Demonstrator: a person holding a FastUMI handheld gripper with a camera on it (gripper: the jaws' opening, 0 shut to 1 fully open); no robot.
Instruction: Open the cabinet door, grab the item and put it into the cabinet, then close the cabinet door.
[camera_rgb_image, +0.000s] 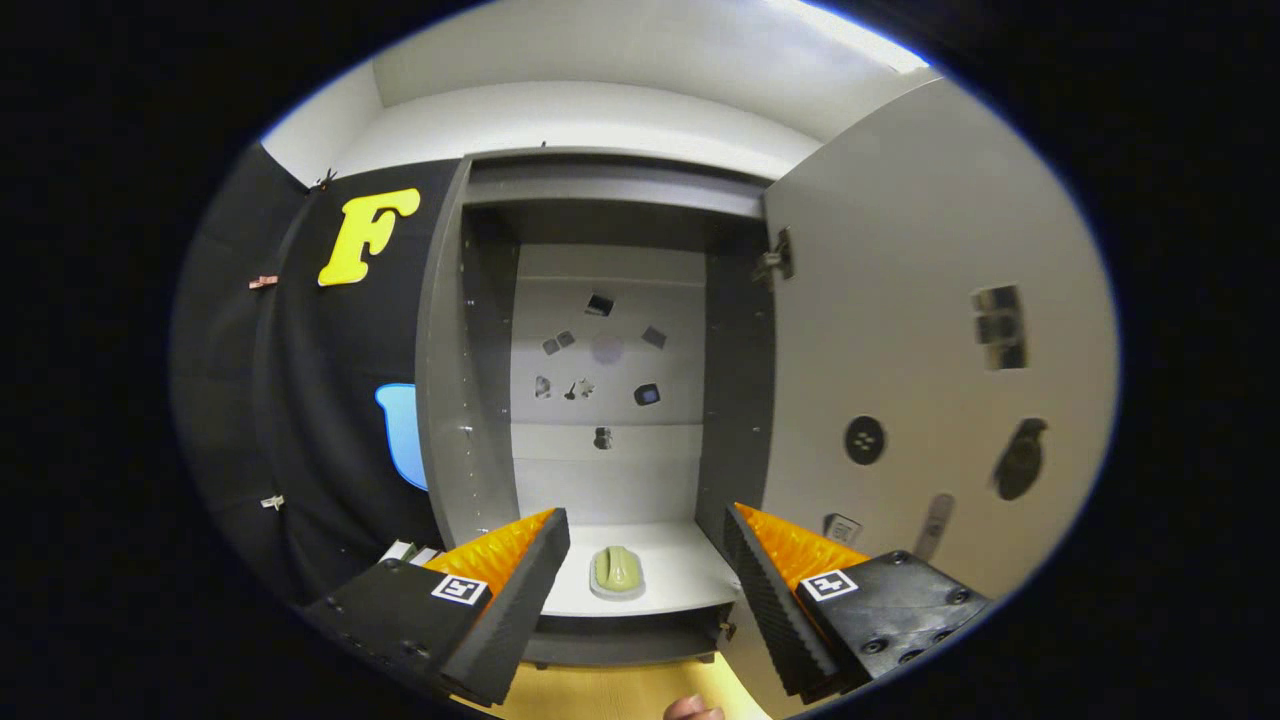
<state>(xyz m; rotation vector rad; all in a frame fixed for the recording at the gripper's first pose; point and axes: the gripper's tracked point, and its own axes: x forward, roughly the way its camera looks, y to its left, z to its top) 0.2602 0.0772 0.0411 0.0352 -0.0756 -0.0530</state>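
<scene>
The grey cabinet (445, 400) stands open ahead of me, its door (900, 330) swung wide to the right on its hinge (777, 258). A small pale green item on a light base (617, 572) rests on the cabinet's bottom shelf (680, 570), just beyond my fingers. My gripper (647, 545) is open, nothing between its fingers, and sits in front of the cabinet's lower opening. Several small dark stickers dot the cabinet's back wall (610, 460).
The open door carries several dark stickers, among them a round one (864, 440). A light wooden surface (620, 692) lies below the cabinet front, and a fingertip (693, 709) shows at its near edge. Black cloth wall (300, 400) stands left of the cabinet.
</scene>
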